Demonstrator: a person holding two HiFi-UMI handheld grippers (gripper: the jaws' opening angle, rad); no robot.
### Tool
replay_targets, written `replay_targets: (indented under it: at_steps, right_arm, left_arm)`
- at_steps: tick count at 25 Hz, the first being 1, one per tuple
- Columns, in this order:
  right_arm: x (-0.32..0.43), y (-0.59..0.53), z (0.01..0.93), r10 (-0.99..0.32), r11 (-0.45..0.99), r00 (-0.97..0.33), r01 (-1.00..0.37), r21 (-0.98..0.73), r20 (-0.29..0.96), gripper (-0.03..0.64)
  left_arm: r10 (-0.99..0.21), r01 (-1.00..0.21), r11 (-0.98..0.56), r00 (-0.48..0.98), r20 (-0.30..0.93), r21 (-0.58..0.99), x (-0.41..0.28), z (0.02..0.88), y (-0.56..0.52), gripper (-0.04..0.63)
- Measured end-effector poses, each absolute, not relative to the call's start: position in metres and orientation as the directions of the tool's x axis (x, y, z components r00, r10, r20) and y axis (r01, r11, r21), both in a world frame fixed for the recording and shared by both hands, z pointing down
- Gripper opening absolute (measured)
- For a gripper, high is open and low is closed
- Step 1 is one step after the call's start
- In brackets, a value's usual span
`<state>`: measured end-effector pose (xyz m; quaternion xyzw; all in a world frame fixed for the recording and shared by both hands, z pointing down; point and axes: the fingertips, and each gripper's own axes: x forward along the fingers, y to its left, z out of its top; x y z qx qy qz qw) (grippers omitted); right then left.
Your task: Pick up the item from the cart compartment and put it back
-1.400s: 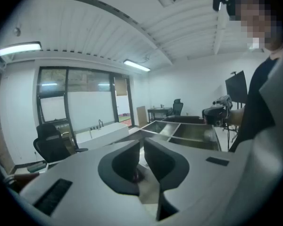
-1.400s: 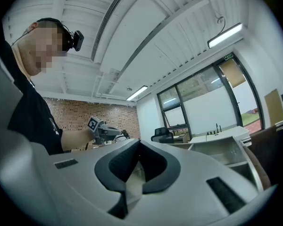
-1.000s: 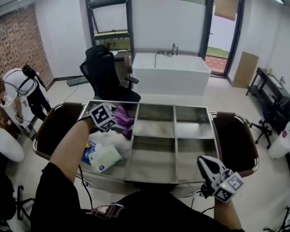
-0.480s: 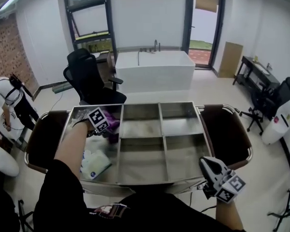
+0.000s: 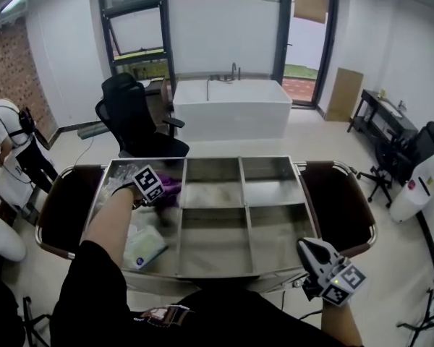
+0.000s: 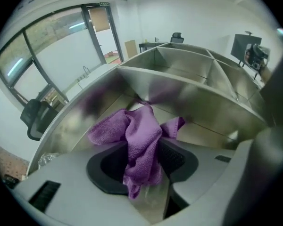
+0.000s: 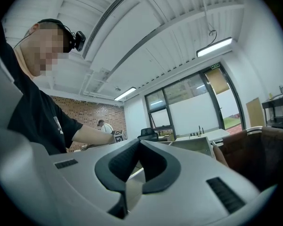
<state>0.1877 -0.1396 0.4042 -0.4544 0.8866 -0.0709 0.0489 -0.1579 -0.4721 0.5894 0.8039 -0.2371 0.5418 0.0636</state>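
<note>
Pinched purple cloth (image 6: pixel 140 135) w/ L gripper (image 6: pixel 144 161), jaws just closing on it, by far-left compartment (image 6: pixel 80 121) back wall. Held R gripper (image 5: pixel 312 251) pressed together, empty, outside cart (image 5: pixel 240 157) near rim.

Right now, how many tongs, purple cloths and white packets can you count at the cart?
Tongs: 2, the left tongs, whose jaws have just been closing on the purple cloth between them, and the right tongs, shut and empty.
Purple cloths: 1.
White packets: 1, the white packet.
Total: 4.
</note>
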Motion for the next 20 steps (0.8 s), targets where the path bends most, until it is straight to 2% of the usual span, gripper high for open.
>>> replay_targets:
  at_steps: [3, 5, 7, 11, 15, 20]
  right_arm:
    - [0.179, -0.142, 0.399, -0.798, 0.597, -0.602, -0.782, -0.176, -0.032, 0.000]
    - [0.177, -0.146, 0.397, -0.787, 0.612, -0.615, -0.772, -0.168, -0.042, 0.000]
    - [0.173, -0.151, 0.395, -0.777, 0.627, -0.627, -0.762, -0.162, -0.054, 0.000]
    - [0.158, -0.160, 0.389, -0.744, 0.666, -0.665, -0.729, -0.158, -0.067, 0.000]
    - [0.143, -0.169, 0.393, -0.711, 0.699, -0.701, -0.695, -0.165, -0.061, 0.000]
    - [0.127, -0.180, 0.395, -0.687, 0.719, -0.725, -0.667, -0.197, -0.055, 0.000]
  left_arm:
    - [-0.345, -0.473, -0.867, 0.336, 0.876, -0.159, -0.157, 0.580, -0.467, 0.140]
    - [-0.362, -0.496, -0.861, 0.440, 0.821, -0.114, -0.148, 0.557, -0.459, 0.137]
    - [-0.402, -0.527, -0.849, 0.594, 0.697, -0.040, -0.139, 0.512, -0.450, 0.135]
    - [-0.484, -0.538, -0.839, 0.806, 0.339, 0.080, -0.140, 0.411, -0.403, 0.135]
    - [-0.497, -0.506, -0.857, 0.861, 0.106, 0.094, -0.140, 0.359, -0.319, 0.135]
    - [-0.486, -0.457, -0.863, 0.867, -0.106, 0.217, -0.124, 0.368, -0.233, 0.135]
